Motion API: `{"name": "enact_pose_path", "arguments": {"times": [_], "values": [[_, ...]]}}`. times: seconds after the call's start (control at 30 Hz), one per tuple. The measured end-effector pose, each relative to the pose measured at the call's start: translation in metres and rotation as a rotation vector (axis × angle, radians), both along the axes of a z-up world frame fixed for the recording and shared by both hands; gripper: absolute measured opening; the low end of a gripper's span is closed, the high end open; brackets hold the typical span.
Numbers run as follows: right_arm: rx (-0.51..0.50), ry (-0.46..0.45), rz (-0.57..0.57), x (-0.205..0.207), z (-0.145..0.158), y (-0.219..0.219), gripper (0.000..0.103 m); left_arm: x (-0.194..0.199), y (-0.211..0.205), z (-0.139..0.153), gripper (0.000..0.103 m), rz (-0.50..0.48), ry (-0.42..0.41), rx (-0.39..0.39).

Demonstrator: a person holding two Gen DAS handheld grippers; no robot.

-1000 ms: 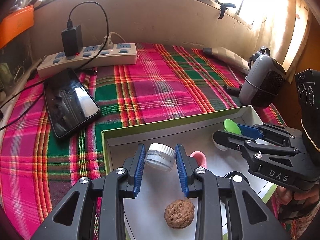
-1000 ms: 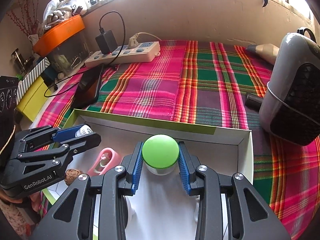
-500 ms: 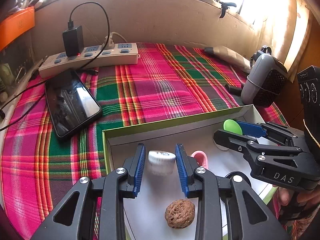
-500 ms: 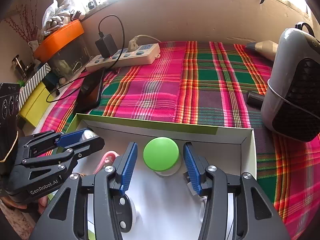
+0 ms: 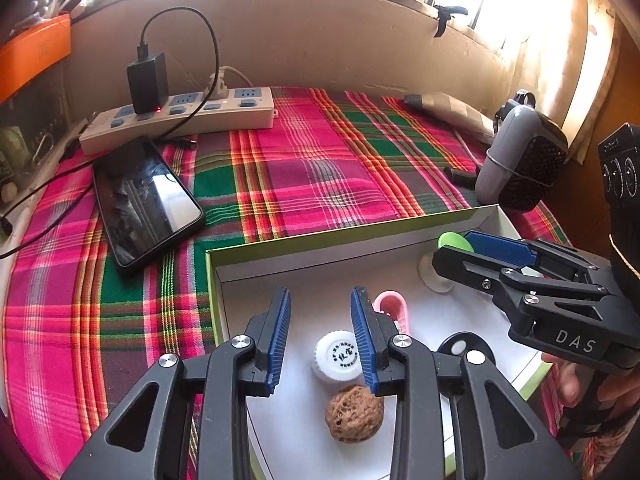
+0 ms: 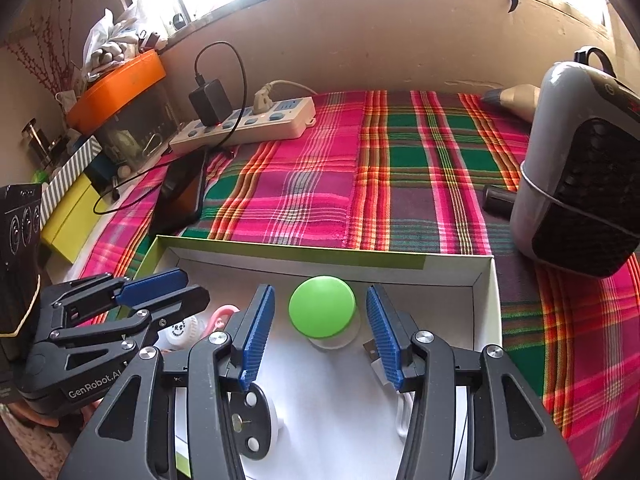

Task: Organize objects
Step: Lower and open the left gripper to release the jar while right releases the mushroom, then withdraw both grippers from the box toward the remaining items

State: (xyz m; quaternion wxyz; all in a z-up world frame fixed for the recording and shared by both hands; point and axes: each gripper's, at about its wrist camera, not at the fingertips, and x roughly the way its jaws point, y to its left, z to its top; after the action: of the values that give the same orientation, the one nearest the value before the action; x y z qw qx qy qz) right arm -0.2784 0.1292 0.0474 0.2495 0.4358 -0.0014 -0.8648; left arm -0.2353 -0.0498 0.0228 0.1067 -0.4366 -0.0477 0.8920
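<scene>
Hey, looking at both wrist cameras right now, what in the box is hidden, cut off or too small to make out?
- Left wrist view: the white cap's printed characters are too small to read.
- Left wrist view: the pink object is mostly behind the left gripper's right finger.
- Right wrist view: the white cable is covered by the right gripper's finger.
- Right wrist view: the jar under the green lid is hidden by that lid.

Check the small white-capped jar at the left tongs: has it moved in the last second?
Yes. The white-capped jar has dropped from between the blue pads onto the box floor, beside the walnut.
</scene>
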Motion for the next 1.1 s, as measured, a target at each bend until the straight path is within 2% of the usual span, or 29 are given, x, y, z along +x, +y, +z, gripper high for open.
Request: {"name": "enact_pose_path", "arguments": {"times": [0.27, 0.67, 0.87, 1.1], "values": [[-0.019, 0.013, -0.018, 0.012, 0.008, 0.005, 0.049, 0.016, -0.001, 0.01, 0.03, 0.012, 0.026, -0.007], [-0.066, 0.05, -0.048, 0.05, 0.025, 0.023, 0.049, 0.064, -0.005, 0.032, 0.03, 0.027, 0.097, -0.011], [-0.08, 0.068, -0.089, 0.078, 0.033, 0.037, 0.05, 0.096, -0.006, 0.038, 0.03, 0.02, 0.122, 0.026], [-0.049, 0.094, -0.163, 0.124, 0.035, 0.05, 0.05, 0.136, -0.005, 0.039, 0.03, -0.022, 0.137, 0.04]]}}
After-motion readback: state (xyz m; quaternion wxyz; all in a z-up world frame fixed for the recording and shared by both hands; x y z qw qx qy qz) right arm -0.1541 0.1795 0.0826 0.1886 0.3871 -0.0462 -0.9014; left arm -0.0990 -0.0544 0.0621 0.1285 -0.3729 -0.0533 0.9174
